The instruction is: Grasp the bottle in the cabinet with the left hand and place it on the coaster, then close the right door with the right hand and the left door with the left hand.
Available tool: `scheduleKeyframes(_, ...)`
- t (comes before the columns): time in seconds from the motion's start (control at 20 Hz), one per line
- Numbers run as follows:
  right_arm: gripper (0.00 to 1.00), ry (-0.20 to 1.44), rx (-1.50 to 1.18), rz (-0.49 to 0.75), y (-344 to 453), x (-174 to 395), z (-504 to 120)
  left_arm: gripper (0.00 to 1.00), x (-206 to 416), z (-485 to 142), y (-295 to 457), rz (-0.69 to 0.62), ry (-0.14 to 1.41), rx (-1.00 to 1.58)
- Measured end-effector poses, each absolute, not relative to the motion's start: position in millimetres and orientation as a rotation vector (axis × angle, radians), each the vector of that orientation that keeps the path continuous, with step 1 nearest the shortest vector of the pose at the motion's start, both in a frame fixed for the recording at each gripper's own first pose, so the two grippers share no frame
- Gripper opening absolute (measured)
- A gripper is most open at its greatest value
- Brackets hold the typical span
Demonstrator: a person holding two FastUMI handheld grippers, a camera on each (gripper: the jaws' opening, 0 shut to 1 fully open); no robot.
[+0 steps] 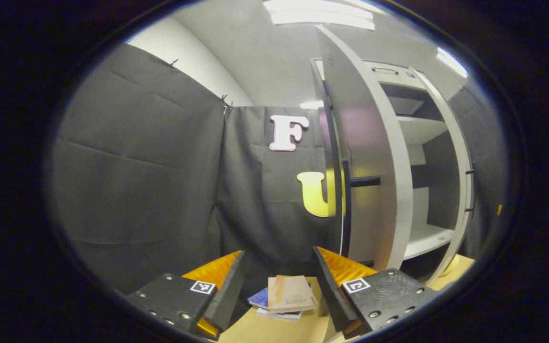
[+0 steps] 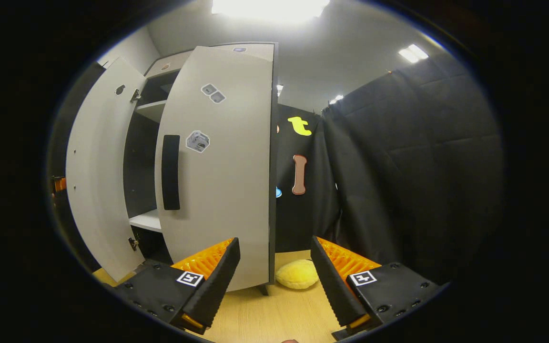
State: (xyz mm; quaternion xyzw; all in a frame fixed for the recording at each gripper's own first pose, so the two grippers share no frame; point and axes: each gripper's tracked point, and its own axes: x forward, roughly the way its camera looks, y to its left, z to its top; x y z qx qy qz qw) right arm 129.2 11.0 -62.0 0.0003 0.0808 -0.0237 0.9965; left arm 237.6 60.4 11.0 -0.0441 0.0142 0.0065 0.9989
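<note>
Inside the cabinet (image 1: 427, 143) the shelves that can be seen look bare, so no bottle up there as far as the left gripper view goes. The bottle and the coaster can't be picked out in either view, so whether the placing step is done is honestly a guess; the empty shelves plus empty grippers hint it probably is.

What's definitely left: both doors. The left door (image 1: 365, 157) stands swung out, edge-on just ahead of the left gripper (image 1: 278, 286), and the right door (image 2: 222, 166) is open too, with its dark vertical handle (image 2: 170, 171) facing the right gripper (image 2: 274, 281). In the right gripper view the left door's inner face (image 2: 96, 166) shows farther off. So closing looks like the remaining job, right door first by the task order.

Fingers: the left gripper's two are spread wide with nothing between them, same for the right gripper, spread and empty.

Count-wise: one cabinet, two doors, two grippers. On the wooden table (image 2: 274, 314) there's one small stack of books (image 1: 286, 297), maybe three of them, past the left gripper's tips. One squishy yellow round thing (image 2: 297, 274) sits on the table near the right door's bottom corner, can't tell what it is.
</note>
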Motion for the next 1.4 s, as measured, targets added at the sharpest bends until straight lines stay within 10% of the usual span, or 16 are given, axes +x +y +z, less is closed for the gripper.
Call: scheduleKeyframes(1.4,0.95,0.219,0.017,-0.093,-57,68,-77,0.81,250,24,-163,-0.216,0.013,-0.069)
